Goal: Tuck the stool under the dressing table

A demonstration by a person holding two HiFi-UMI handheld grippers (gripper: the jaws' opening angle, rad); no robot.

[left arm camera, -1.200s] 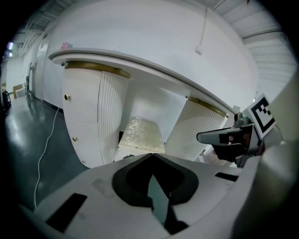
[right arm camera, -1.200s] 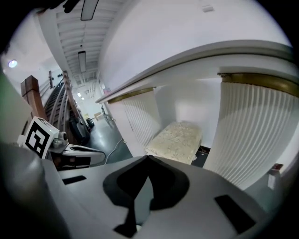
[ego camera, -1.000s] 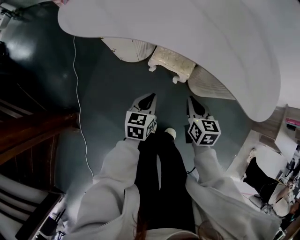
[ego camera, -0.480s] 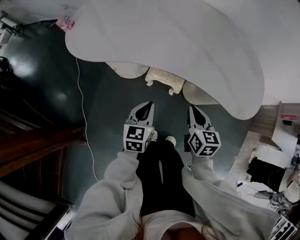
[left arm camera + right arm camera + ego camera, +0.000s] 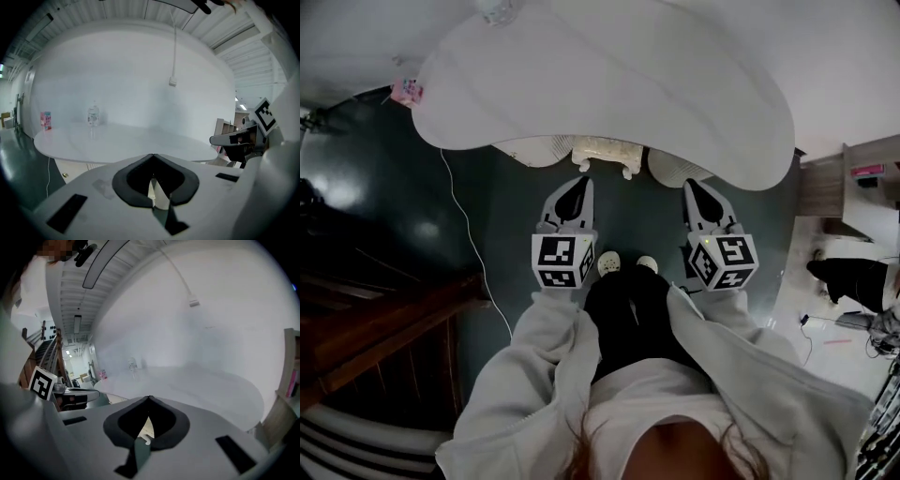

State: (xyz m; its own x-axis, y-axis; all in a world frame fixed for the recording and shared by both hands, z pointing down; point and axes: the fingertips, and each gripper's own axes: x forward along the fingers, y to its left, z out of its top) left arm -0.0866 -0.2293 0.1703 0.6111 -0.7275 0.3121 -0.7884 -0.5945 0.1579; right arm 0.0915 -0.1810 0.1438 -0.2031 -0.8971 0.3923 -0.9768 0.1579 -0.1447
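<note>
The glossy dark teal floor point(image 5: 511, 220) is taking up most of the head view, and ahead of both grippers the dressing table point(image 5: 609, 84) is spreading out as one big smooth white oval slab. A dark wooden staircase point(image 5: 384, 319) is running off to the outer side of the left gripper point(image 5: 577, 182).

The stool point(image 5: 605, 152) is sitting just past the tips, roughly in line with the gap between the two grippers and tucked in under the table's near edge. It's a small cream piece with an embossed-looking top and curly carved feet poking out, and ribbed white panels point(image 5: 530, 150) are flanking it under the tabletop. Only the head view is showing it properly.

Both grippers are pinched fully shut and holding nothing. The left gripper is hovering above the floor short of the stool, and the right gripper point(image 5: 692, 186) is doing the same beside it, both clear of the stool. They're matte grey shells with pointed tips and marker cubes.

A thin white cable point(image 5: 473, 267) is trailing across the floor left of the left gripper. The left gripper view is giving a side-on look at the tabletop, showing a clear bottle point(image 5: 93, 115) and a small pink box point(image 5: 45, 120) standing on it.
</note>
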